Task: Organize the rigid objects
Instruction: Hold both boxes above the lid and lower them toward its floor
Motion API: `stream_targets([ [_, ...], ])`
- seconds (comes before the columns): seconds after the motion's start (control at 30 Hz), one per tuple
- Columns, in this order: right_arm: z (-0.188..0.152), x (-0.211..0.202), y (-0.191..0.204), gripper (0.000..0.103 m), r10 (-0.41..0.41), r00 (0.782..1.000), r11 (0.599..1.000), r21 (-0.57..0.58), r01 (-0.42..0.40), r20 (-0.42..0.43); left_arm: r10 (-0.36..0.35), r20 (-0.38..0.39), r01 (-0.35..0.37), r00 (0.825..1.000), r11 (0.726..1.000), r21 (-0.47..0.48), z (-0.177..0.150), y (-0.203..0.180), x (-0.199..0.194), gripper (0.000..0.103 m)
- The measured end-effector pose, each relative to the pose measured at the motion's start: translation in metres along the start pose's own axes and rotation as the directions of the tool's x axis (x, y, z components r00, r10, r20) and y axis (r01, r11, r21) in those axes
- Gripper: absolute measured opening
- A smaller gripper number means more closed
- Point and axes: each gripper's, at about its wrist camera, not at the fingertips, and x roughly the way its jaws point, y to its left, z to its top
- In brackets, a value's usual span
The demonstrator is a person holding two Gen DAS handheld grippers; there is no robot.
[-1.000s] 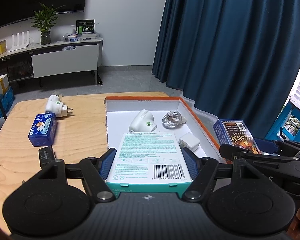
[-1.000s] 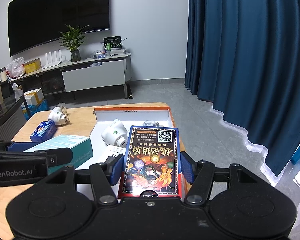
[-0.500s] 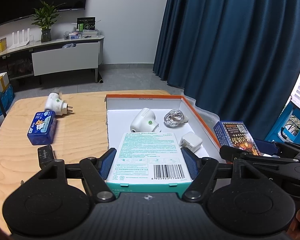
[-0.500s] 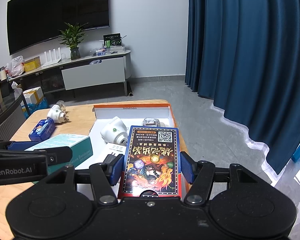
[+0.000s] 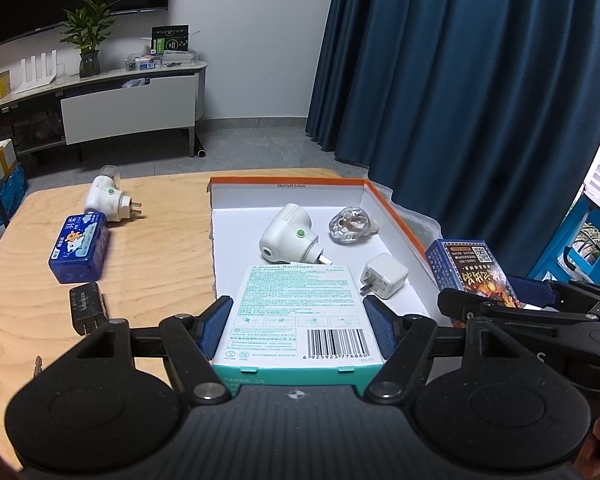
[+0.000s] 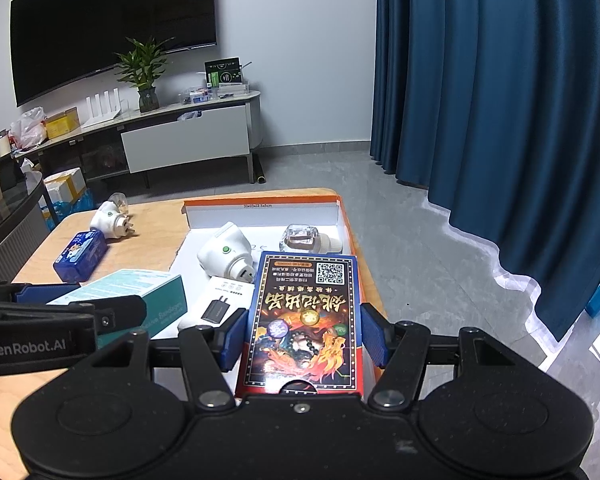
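Note:
My left gripper (image 5: 298,326) is shut on a teal-and-white bandage box (image 5: 298,308) and holds it over the near end of the white orange-rimmed tray (image 5: 288,182). My right gripper (image 6: 302,334) is shut on a blue box with a dragon print (image 6: 306,320), held above the tray's right side (image 6: 342,216). In the tray lie a white plug-in device (image 5: 286,238), a clear bottle (image 5: 348,224) and a white charger (image 5: 382,276). A white charger box (image 6: 226,298) shows in the right wrist view.
On the wooden table (image 5: 152,256) left of the tray lie a second white plug-in device (image 5: 106,200), a blue tin (image 5: 78,248) and a black adapter (image 5: 86,306). Blue curtains (image 5: 460,80) hang to the right. A TV cabinet (image 5: 128,108) stands behind.
Both grippers have drawn back a little toward me with their boxes still held. The objects in the tray and on the table have not moved.

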Motion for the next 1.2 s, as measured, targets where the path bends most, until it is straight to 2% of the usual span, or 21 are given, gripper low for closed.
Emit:
stream_targets([
  [1.2, -0.005, 0.028, -0.004, 0.072, 0.004, 0.997, 1.000, 0.012, -0.003, -0.073, -0.020, -0.071, 0.019, 0.997, 1.000, -0.010, -0.005, 0.000, 0.021, 0.072],
])
